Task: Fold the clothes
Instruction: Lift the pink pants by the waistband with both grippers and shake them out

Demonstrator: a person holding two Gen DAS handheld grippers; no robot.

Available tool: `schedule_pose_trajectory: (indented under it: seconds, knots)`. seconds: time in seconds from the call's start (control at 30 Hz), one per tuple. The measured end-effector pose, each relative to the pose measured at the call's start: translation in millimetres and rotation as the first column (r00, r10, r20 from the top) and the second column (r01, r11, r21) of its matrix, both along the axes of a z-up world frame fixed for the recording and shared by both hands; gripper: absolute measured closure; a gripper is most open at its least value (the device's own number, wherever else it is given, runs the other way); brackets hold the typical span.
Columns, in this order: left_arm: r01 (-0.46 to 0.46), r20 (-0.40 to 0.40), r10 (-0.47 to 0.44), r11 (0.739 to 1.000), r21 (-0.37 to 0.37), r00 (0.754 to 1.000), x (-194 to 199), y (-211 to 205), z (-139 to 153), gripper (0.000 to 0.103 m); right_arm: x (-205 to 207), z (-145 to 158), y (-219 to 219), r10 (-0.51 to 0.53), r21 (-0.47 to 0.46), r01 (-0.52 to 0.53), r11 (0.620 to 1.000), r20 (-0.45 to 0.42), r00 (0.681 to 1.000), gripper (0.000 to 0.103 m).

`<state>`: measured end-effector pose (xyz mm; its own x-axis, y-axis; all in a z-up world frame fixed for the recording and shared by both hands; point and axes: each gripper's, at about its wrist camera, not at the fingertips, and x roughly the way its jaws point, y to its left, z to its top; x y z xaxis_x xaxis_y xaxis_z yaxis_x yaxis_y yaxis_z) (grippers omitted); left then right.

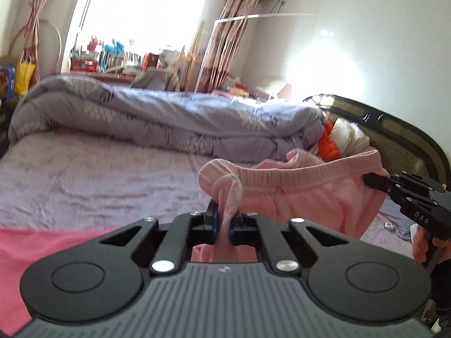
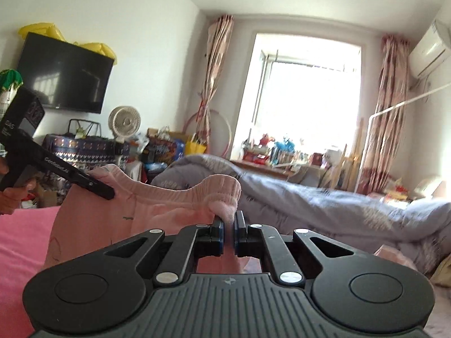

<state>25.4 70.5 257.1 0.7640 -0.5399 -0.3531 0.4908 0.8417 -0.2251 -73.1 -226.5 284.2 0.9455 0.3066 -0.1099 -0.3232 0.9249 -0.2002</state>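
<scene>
Pink trousers (image 1: 315,194) held aloft over the bed (image 1: 98,180), stretched by the waistband between two hand-held grippers. The left gripper (image 1: 224,225) has its jaws pressed together on a bunched end of the waistband, cloth passing down between the pads; the right gripper (image 2: 229,222) pinches the opposite end in like manner. In the left view the right tool enters from the right, its tip closed on the far corner of the band; in the right view the left tool enters from the left, its tip on the near corner. The waistband's long axis therefore runs side to side, from one gripper to the other, sagging slightly at mid-span, with the body of the garment hanging below toward a darker pink cloth (image 1: 42,250) that lies on the near part of the bed. Neither hand is nearer: each holds its own end, so any coming move turns on keeping the band level while the hanging part meets the mattress. A rolled grey quilt (image 1: 169,118) bounds the free area on the far side. Legible writing: "DAS" on both tool bodies; a further word on the left tool's arm in the right view, too blurred to read with certainty
</scene>
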Motion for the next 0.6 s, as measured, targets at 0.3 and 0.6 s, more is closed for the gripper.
schedule_pose_trajectory:
  seconds: [0.3,0.6]
  knots:
    - [-0.188,0.392,0.097,0.961,0.202,0.915,-187,-47,138,0.098,-133,143,4,-0.117,0.015,0.116,0.993,0.136,0.984,0.095]
    - [-0.303,0.681,0.171,0.95,0.078,0.712,-329,-50,258,0.097,-275,273,15,-0.166,0.076,0.147,0.986,0.435,0.885,0.095]
